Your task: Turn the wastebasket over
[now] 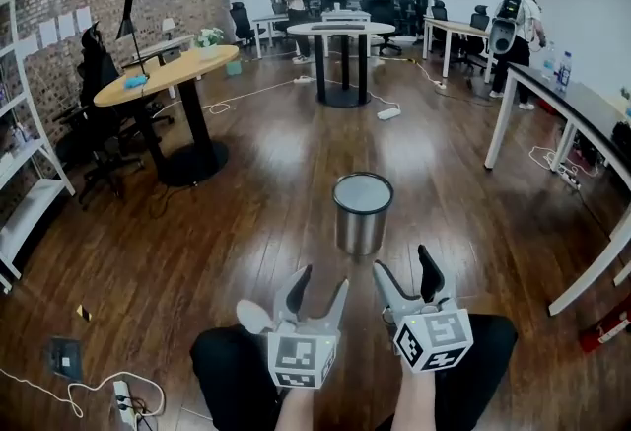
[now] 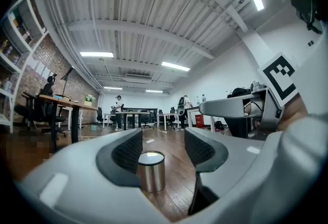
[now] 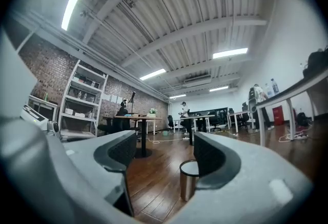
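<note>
The wastebasket (image 1: 362, 217) is a shiny metal cylinder with a dark rim. It stands upright on the wooden floor, a short way ahead of both grippers. Its top face looks pale grey. My left gripper (image 1: 321, 281) is held low and level, open, with nothing between its pads. In the left gripper view the wastebasket (image 2: 151, 171) shows through the gap of the left gripper (image 2: 163, 148), well beyond the tips. My right gripper (image 1: 404, 263) is open wide beside it and holds nothing. From the right gripper (image 3: 165, 156), the wastebasket (image 3: 188, 179) is partly hidden behind the right-hand finger.
A round wooden table (image 1: 168, 74) on a black base stands at the left, with white shelving (image 1: 20, 173) beyond it. A white-legged desk (image 1: 582, 113) runs along the right. A power strip (image 1: 123, 399) and cables lie at lower left. People stand at far desks.
</note>
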### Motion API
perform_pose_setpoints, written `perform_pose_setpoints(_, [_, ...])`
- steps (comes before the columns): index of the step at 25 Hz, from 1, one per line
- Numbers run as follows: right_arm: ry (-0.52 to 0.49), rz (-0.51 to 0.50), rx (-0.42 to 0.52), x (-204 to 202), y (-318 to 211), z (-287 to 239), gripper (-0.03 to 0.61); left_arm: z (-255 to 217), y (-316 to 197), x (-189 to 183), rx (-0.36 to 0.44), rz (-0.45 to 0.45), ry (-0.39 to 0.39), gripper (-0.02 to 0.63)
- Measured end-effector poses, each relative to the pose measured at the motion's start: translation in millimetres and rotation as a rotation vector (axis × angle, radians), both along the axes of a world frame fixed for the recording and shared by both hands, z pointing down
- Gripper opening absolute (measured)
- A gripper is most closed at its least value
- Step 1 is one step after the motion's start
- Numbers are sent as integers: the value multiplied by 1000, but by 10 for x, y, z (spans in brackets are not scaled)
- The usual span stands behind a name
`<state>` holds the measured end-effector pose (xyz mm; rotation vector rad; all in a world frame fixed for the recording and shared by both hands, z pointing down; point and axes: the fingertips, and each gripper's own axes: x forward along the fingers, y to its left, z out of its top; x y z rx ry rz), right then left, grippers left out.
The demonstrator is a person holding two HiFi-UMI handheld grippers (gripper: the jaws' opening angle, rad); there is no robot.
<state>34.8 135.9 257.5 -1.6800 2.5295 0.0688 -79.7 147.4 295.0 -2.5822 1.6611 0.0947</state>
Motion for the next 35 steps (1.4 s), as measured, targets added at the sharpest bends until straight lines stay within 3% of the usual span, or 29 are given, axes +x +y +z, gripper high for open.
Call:
perform_pose_setpoints(6, [-29,-61,-70,-203,-390,419,337,280,-359,-147,-45,-30,-17,282])
perform_pose_setpoints(17, [-35,17,-127,-3,-1032,676,337,437,-1026,-27,-79,38,-18,282])
perform_pose_setpoints(24, [-16,6,-131,-234,-1281,734,337,489,-1402,-166,-94,46,-6,282])
perform_pose_setpoints(35, [57,64,-115,95,-1976,576,337,340,-2292,27,-79,68,31,282])
